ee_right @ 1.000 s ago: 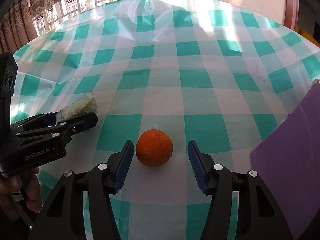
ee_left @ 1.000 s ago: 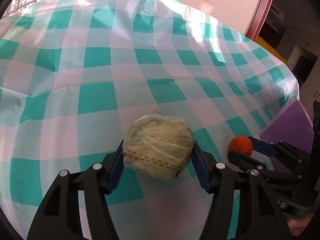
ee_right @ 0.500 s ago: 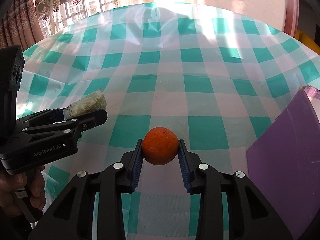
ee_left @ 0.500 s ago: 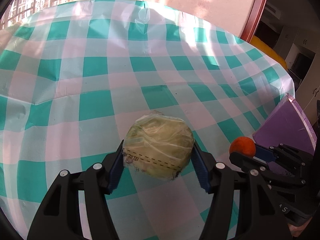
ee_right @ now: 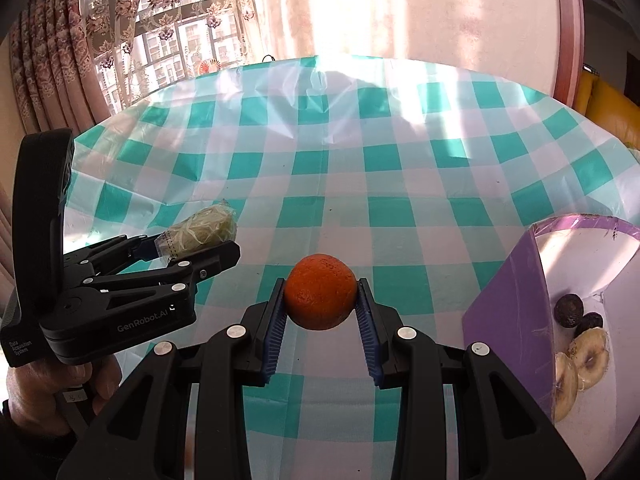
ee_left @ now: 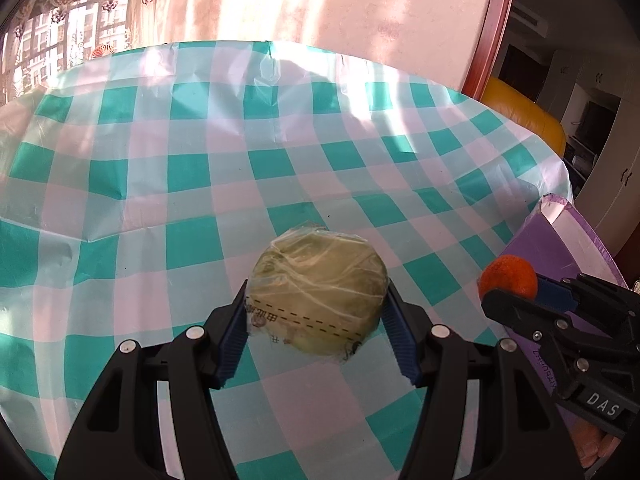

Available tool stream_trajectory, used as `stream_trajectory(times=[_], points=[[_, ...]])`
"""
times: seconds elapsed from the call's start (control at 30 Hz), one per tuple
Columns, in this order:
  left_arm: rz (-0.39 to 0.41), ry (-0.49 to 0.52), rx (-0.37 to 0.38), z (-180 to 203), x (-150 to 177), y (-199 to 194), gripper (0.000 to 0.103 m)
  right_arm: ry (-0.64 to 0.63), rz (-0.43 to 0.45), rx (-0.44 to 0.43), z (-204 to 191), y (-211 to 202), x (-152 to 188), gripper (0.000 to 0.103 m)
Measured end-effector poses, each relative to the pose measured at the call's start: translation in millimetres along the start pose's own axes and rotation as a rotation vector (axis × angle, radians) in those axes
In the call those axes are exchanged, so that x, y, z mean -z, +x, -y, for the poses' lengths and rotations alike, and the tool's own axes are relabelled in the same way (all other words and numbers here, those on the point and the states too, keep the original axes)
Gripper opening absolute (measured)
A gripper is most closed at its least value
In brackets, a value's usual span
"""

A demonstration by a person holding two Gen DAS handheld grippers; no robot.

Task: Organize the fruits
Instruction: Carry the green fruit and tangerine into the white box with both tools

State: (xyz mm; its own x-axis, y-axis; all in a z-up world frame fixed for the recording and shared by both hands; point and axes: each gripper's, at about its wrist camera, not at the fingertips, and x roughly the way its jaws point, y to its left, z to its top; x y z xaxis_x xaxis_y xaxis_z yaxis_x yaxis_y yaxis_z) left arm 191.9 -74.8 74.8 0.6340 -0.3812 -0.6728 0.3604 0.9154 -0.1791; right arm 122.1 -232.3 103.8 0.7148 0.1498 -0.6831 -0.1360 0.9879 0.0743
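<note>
L→R. Person's hand [ee_right: 48, 396] at far left of the R wrist view, wrapped round the handle of the left hand-held gripper [ee_left: 318, 312]. Its blue pads are clamped on a plastic-wrapped cabbage [ee_left: 318, 292], one pad on each side; wrap has a printed label w/ dashed line facing the cam. Cabbage is held up off the counter [ee_left: 160, 184], which has a teal/white check cloth, creased, w/ sun glare along the far edge. Curtained window [ee_right: 160, 32] behind the counter on the left.

Centre: right hand-held gripper [ee_right: 320, 300] pressed tight on an orange [ee_right: 320, 298], pads on both flanks, fruit clear of the cloth. In the L wrist view the same orange [ee_left: 509, 276] shows at the right, at the tip of that gripper.

Right: purple box [ee_right: 504, 300] on the counter edge, open top, white inside. In it: two dark round fruits [ee_right: 569, 310] touching each other, plus pale sliced rings [ee_right: 588, 354] in clear wrap just below them. Yellow seat [ee_left: 528, 120] beyond the counter, far right.
</note>
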Motion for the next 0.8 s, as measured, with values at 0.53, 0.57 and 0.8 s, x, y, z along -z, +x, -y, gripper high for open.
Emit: stream_trajectory(times=[0.53, 0.57, 0.8], points=[[0.066, 0.092, 0.020, 56, -15, -34, 0.061, 0.056, 0.119, -0.011, 35, -60, -20, 0.034], [0.067, 0.100, 0.026, 61, -15, -34, 0.061, 0.063, 0.126, -0.006, 40, -63, -21, 0.034], [0.068, 0.176, 0.065, 103, -18, -35, 0.061, 0.135, 0.164, 0.044, 86, -82, -23, 0.034]])
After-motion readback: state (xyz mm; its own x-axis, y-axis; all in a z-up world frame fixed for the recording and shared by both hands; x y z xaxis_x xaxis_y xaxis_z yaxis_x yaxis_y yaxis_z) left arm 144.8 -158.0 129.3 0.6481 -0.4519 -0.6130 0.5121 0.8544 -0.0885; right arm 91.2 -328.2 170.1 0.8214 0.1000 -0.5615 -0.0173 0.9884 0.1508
